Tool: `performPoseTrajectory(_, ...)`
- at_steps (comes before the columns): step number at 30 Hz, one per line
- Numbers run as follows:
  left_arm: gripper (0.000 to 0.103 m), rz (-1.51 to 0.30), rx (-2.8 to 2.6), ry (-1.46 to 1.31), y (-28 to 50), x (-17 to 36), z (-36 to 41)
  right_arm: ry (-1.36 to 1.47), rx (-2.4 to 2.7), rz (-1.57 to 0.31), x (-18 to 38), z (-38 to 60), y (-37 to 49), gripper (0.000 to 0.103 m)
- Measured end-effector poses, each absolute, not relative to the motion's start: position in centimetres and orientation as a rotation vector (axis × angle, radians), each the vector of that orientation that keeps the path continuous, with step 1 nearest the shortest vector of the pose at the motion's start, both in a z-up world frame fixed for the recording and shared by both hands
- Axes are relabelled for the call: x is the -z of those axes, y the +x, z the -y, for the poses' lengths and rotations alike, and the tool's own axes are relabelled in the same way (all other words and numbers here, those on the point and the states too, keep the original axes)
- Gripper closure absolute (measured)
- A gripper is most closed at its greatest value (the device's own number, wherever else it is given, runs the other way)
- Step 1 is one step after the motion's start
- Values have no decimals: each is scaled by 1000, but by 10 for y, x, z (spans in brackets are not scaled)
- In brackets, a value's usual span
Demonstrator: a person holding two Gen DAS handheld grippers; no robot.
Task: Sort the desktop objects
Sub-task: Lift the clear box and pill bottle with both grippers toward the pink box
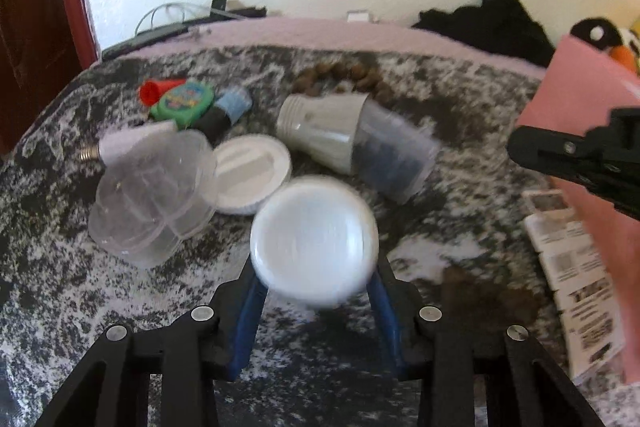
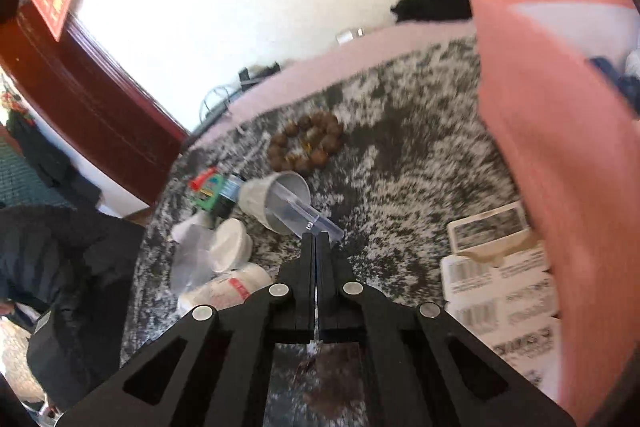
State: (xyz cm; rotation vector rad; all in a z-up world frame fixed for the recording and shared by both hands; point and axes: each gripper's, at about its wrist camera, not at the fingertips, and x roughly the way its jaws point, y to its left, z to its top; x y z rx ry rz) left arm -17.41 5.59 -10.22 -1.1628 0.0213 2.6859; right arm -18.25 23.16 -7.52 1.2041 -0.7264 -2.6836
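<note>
My left gripper (image 1: 314, 267) is shut on a white round container (image 1: 314, 227), seen end-on, its blue pads (image 1: 250, 303) pressing both sides; it is held above the mottled grey cloth (image 1: 460, 99). The white bottle with a red label (image 2: 224, 287) low on the left of the right wrist view may be the same thing. My right gripper (image 2: 316, 237) is shut with nothing between its fingers, and it hangs above the cloth beside the pink box (image 2: 560, 167). It shows at the right edge of the left wrist view (image 1: 516, 147).
On the cloth lie clear plastic tubs (image 1: 152, 195), a white lid (image 1: 250, 173), a grey cup nested with a clear one (image 1: 348, 143), a brown bead bracelet (image 1: 344, 77), a green toy (image 1: 184, 101) and a red cap (image 1: 154, 91). Barcode label sheets (image 2: 500, 287) lie beside the box.
</note>
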Motion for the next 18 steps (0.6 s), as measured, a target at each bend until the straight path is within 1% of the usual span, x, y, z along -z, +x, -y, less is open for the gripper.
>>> performPoseTrajectory(3,64,-7,-2689,-1135,-169,91,-58,1172,2709,709,60,-239,-169,103)
performPoseTrajectory(5,70,-5,-2690,-1127,-165,85,-59,1144,2722,708,49,-243,-160,103)
performPoseTrajectory(6,103,-8,-2690,-1124,-163,82,-59,1136,2718,705,46,-244,-158,103)
performPoseTrajectory(7,103,-14,-2689,-1124,-162,82,-59,1130,2712,701,43,-244,-157,103)
performPoseTrajectory(8,103,-25,-2689,-1125,-161,84,-59,1136,2690,704,44,-243,-159,101)
performPoseTrajectory(9,103,-36,-2689,-1126,-160,86,-58,1144,2665,708,46,-241,-160,95)
performPoseTrajectory(11,103,-60,-2683,-1144,-160,93,-57,1177,2669,682,56,-234,-169,61)
performPoseTrajectory(12,103,-67,-2672,-1172,-164,101,-55,1196,2686,654,61,-230,-175,25)
performPoseTrajectory(13,103,-54,-2661,-1198,-167,108,-52,1192,2729,593,65,-224,-182,15)
performPoseTrajectory(14,103,-19,-2644,-1214,-171,112,-48,1184,2774,526,70,-219,-189,15)
performPoseTrajectory(15,101,32,-2621,-1218,-175,115,-43,1177,2768,494,73,-214,-197,15)
performPoseTrajectory(17,69,87,-2603,-1193,-178,114,-41,1168,2749,463,78,-207,-212,15)
performPoseTrajectory(18,32,102,-2600,-1174,-179,112,-42,1167,2743,464,80,-205,-219,15)
